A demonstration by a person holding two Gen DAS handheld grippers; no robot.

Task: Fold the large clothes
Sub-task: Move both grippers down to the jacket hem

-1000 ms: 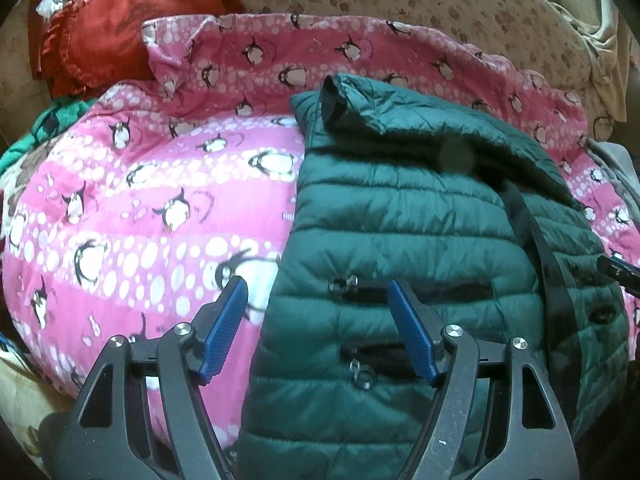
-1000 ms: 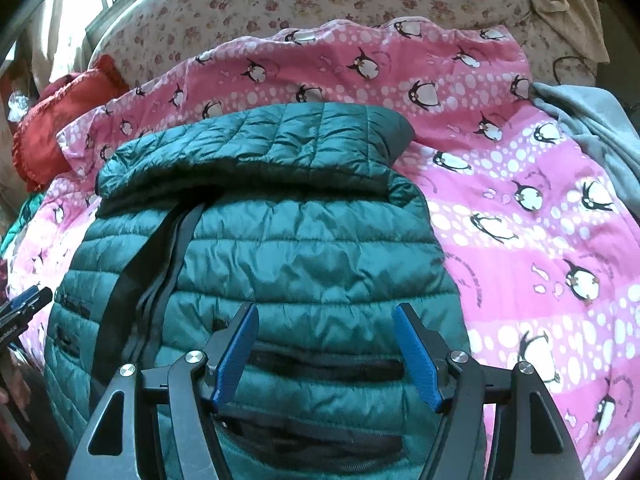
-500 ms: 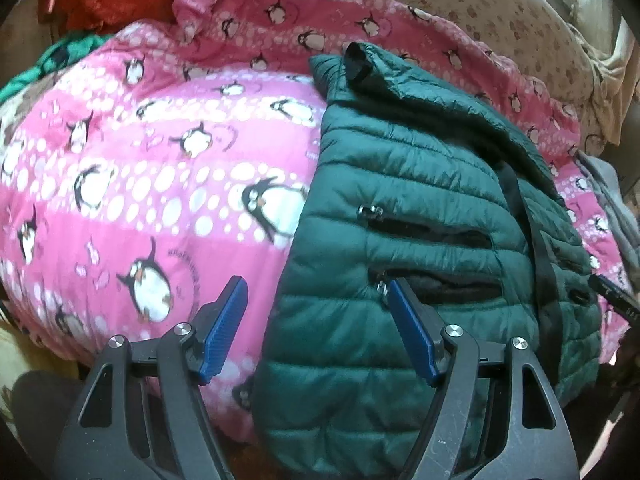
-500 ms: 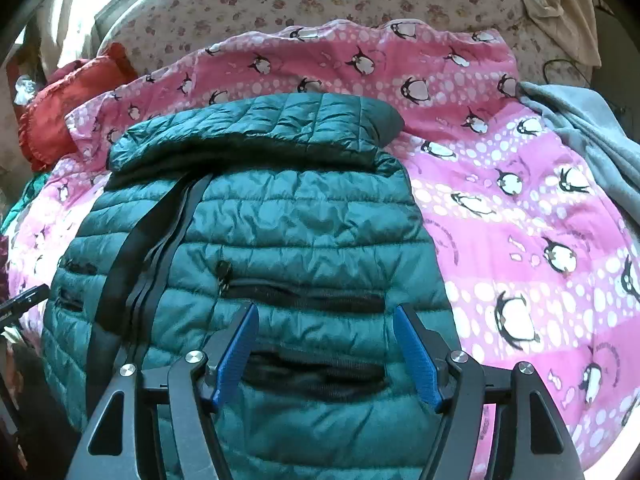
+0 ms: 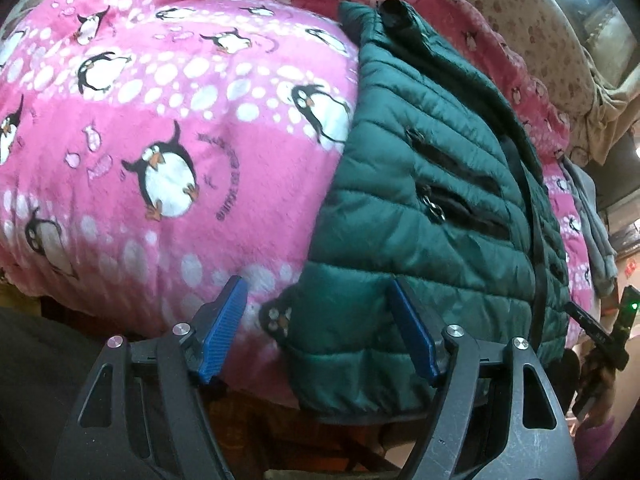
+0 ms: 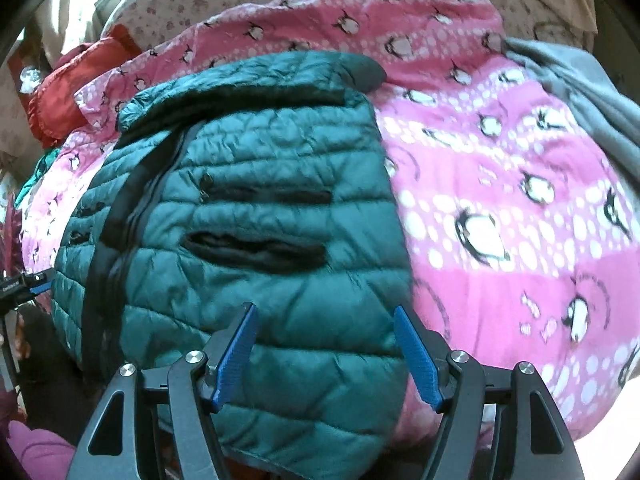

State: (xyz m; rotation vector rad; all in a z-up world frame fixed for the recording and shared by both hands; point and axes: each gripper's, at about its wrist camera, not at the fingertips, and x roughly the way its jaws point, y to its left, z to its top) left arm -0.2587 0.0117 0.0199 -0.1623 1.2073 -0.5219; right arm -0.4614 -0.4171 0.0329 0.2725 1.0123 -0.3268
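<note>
Now, jacket (image 6: 256, 240): collar toward the far side, hem hanging over the blanket's (image 5: 160, 140) near edge.
Nearby: grey cloth (image 6: 580, 92), red cushion (image 6: 68, 100).
Left gripper (image 5: 316, 328): released, at hem.
Right gripper (image 6: 324, 348): released, at hem.

A pink penguin blanket (image 6: 500, 208) covers the bed, with a red cushion (image 6: 60, 100) and grey cloth (image 6: 580, 92) at its edges.

Bed under pink penguin blanket (image 5: 168, 128) (rumpled), green quilted jacket (image 6: 256, 240) on top, grey garment (image 6: 580, 92) alongside
</note>
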